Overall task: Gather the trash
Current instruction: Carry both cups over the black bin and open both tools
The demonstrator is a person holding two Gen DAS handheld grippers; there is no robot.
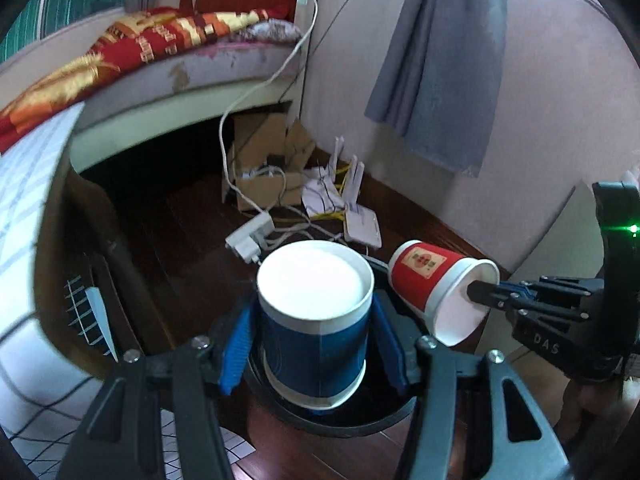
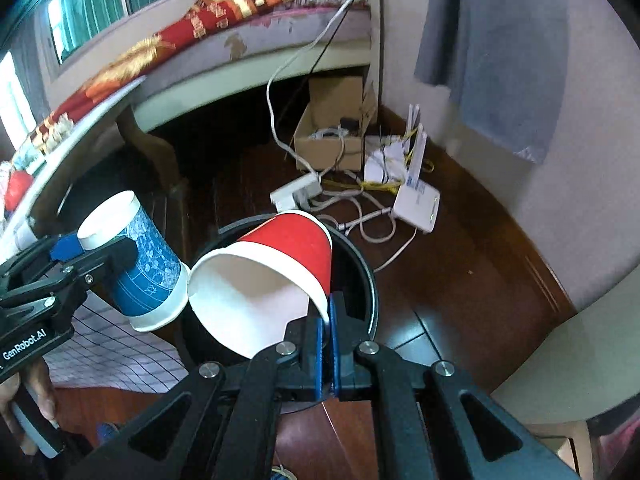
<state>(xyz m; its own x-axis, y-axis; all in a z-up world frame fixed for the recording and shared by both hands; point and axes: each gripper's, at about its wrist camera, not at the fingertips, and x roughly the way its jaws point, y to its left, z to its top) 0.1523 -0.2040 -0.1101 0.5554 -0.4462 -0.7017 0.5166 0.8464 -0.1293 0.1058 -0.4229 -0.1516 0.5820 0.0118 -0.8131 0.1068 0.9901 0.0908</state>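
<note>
My left gripper (image 1: 316, 344) is shut on a blue paper cup (image 1: 316, 320), its blue pads pressing both sides. The cup is upside down, with its white base towards the camera. It hangs over a round black bin (image 1: 360, 424) on the floor. My right gripper (image 2: 328, 320) is shut on the rim of a red paper cup (image 2: 288, 256), which lies tilted with its white inside showing, above the bin's rim (image 2: 370, 280). In the right wrist view the blue cup (image 2: 148, 268) and the left gripper (image 2: 100, 248) sit to the left, almost touching the red cup. In the left wrist view the red cup (image 1: 436, 280) and the right gripper (image 1: 478, 292) are at the right.
On the dark wood floor behind the bin lie a white power strip (image 2: 296, 192), a white router (image 2: 418, 208), tangled cables and a cardboard box (image 2: 332, 136). A bed with a red blanket (image 1: 160, 40) stands behind. A table with a grid-pattern cloth (image 1: 24, 200) is at the left, and a grey curtain (image 1: 436, 60) hangs at the right.
</note>
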